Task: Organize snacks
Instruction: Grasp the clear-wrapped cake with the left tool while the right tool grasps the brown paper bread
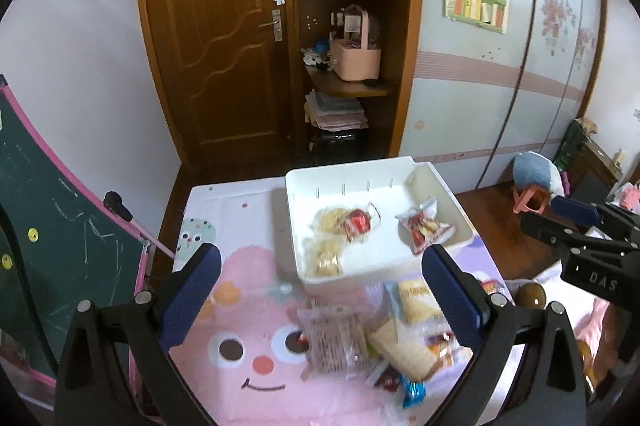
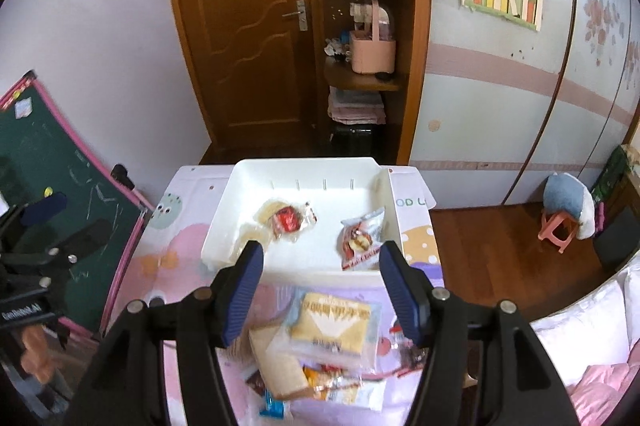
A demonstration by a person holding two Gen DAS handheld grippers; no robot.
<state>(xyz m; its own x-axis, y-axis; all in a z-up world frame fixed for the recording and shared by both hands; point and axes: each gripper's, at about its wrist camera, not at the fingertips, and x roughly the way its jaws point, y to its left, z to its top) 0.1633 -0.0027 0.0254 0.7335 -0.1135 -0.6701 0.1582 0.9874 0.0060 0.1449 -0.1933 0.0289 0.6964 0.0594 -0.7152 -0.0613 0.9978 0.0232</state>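
Both grippers hover above the table, empty. Left gripper (image 1: 320, 290) has its jaws spread wide; right gripper (image 2: 322, 286) likewise, nothing between its pads. Nearest, just this side of the white bin (image 2: 224, 210), lies the snack pile (image 2: 316, 342): overlapping clear wrappers, a yellow-labelled packet (image 2: 334, 322) on top, a blue-wrapped piece (image 2: 272, 408) at the pile's near edge. Risk as I judge it: the packets overlap, so a pinch could catch two wrappers at once or drag a neighbour off the table's near edge; slick film may slip from the pads. Inside the bin sit a red-labelled snack (image 2: 286, 220) toward its left and a red-and-white packet (image 2: 360, 240) at its right wall. Motion blur smears the pile; labels unreadable, item count uncertain. The fingers hide the pile's flanks and the bin's near corners.
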